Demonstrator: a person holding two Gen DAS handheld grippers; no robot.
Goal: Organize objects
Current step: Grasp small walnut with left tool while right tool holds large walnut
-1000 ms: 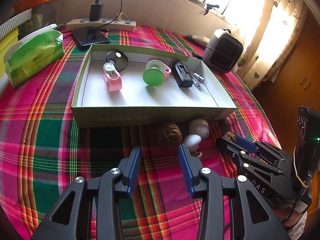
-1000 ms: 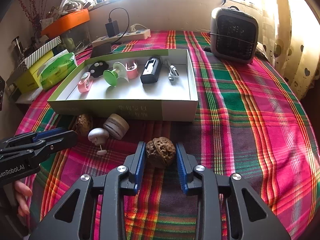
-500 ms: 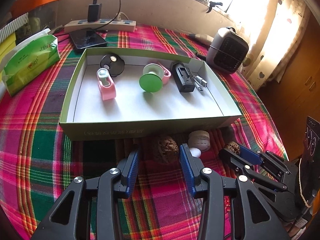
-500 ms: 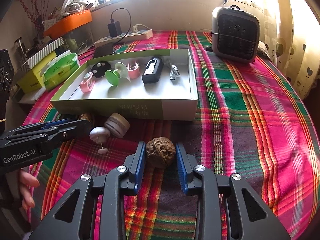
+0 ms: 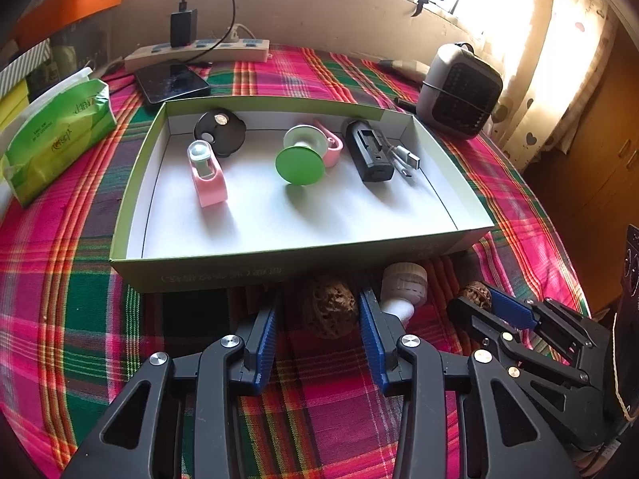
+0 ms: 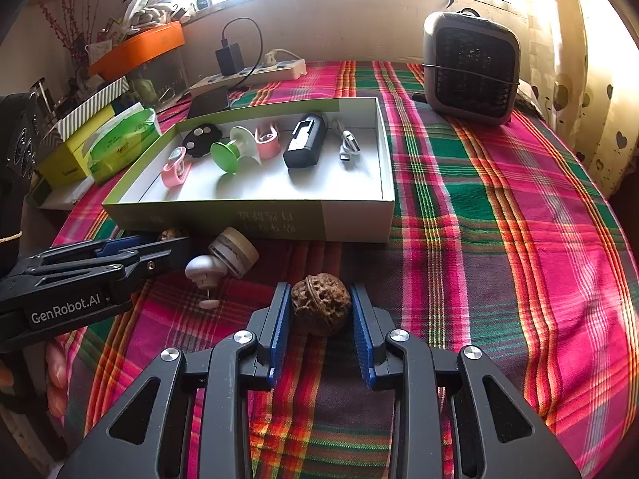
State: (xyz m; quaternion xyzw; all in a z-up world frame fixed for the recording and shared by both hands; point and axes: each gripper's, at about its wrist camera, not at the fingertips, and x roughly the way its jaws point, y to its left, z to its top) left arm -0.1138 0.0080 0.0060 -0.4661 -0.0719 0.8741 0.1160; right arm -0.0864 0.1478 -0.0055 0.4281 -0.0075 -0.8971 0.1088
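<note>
Black skeletal grippers (image 6: 321,311), ribbed blue fingers (image 6: 279,319), silver screws, white "GenRobot.AI" lettering.

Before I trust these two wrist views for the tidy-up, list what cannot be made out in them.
- Second walnut: right wrist view, mostly hidden behind the left gripper.
- Print on the box front wall: left wrist view, in shadow, too faint to read.
- Person's hand: right wrist view, only fingertips show, cut off by the left edge.
- Right gripper: left wrist view, jaws seen side-on, so the grip on its walnut is unclear.
</note>
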